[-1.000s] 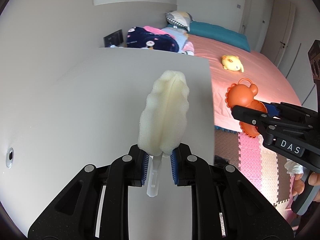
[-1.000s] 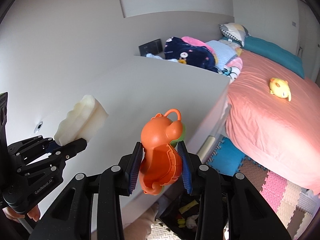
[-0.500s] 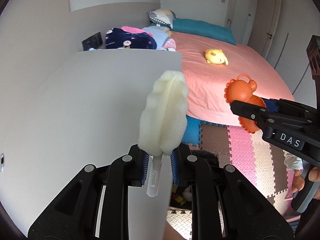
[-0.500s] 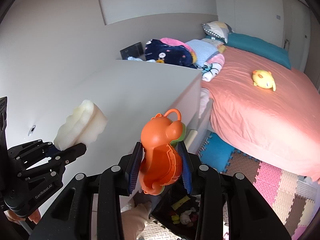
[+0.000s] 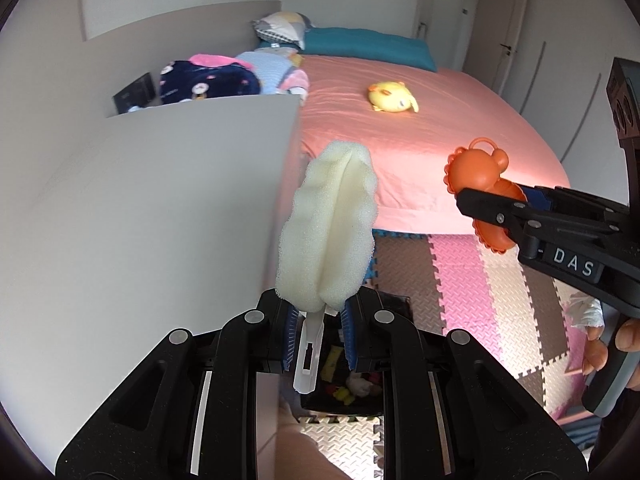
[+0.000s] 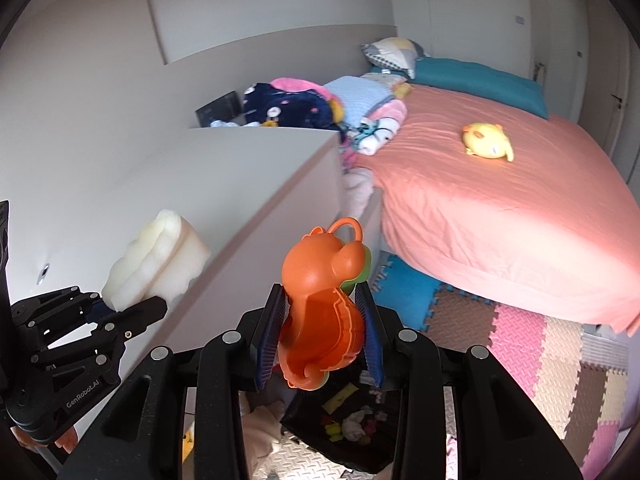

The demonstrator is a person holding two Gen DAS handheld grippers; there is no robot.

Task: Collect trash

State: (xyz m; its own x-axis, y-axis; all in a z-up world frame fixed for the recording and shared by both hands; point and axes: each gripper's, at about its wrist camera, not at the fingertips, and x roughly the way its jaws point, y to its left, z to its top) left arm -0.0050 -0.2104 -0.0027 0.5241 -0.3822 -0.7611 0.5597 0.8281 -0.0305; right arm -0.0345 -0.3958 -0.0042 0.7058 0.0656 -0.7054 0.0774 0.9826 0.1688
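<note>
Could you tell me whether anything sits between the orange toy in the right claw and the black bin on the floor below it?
Nothing visible does. The orange toy hangs in the right claw above the open bin, with only air between; the cabinet stands off to the left.

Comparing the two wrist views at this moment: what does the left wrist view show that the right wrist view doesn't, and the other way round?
Only the left wrist view shows the sponge brush's white plastic stem clamped in the left gripper, and the fingers of the person's hand holding the right gripper.

Only the right wrist view shows the orange toy's hollow inside, and the cabinet's front face.

Both show the foam sponge head, the orange toy, the yellow plush on the pink bed, and the black bin below.
</note>
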